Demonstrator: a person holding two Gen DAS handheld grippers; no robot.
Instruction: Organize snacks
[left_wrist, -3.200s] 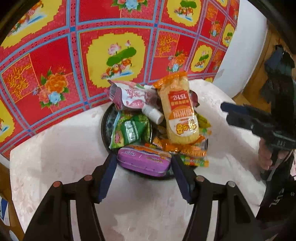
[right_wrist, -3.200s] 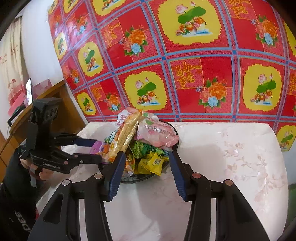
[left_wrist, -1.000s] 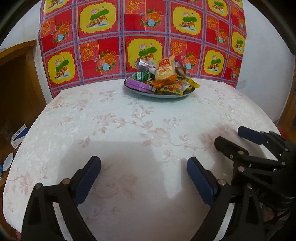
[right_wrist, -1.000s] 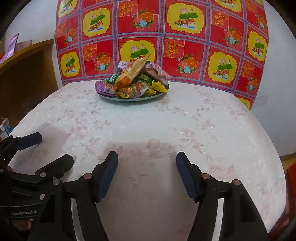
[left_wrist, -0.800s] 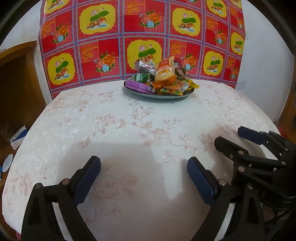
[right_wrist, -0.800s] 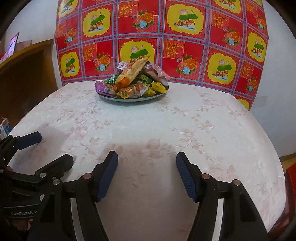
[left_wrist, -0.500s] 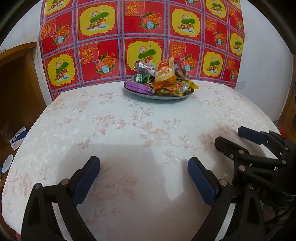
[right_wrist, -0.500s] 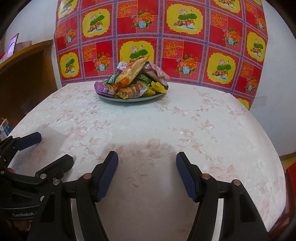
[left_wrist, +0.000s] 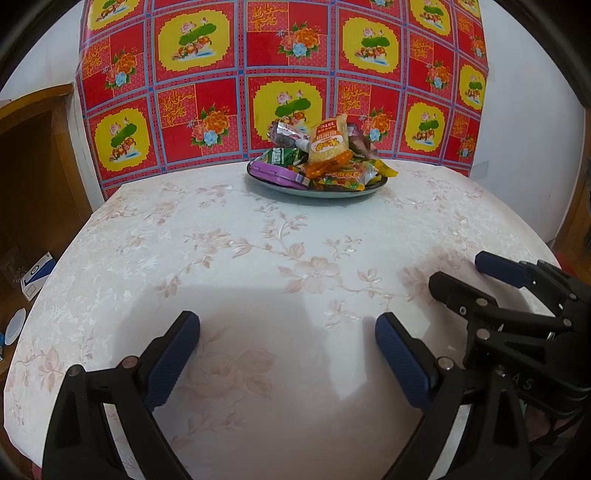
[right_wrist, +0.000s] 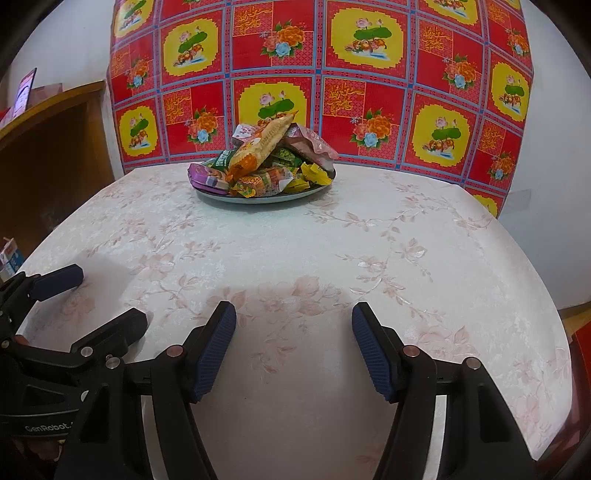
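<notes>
A dark round plate (left_wrist: 332, 191) (right_wrist: 258, 199) stands at the far side of the table, piled with snack packets. On top lies a long orange-yellow packet (left_wrist: 328, 138) (right_wrist: 262, 146). A purple tin (left_wrist: 275, 173) (right_wrist: 207, 179) sits at the plate's left edge. My left gripper (left_wrist: 288, 328) is open and empty over the near part of the table, far from the plate; it also shows in the right wrist view (right_wrist: 107, 295). My right gripper (right_wrist: 293, 321) is open and empty beside it, and shows in the left wrist view (left_wrist: 461, 275).
The table has a white cloth with a pale flower pattern (left_wrist: 295, 258). A red and yellow flowered cloth (right_wrist: 332, 74) hangs on the wall behind the plate. A wooden cabinet (left_wrist: 33, 166) stands at the left. Small items lie on the floor (left_wrist: 37, 273) at the left.
Since 3.2 s ago both grippers have drawn back from the plate to the near side of the table. Over the last second nothing has visibly moved.
</notes>
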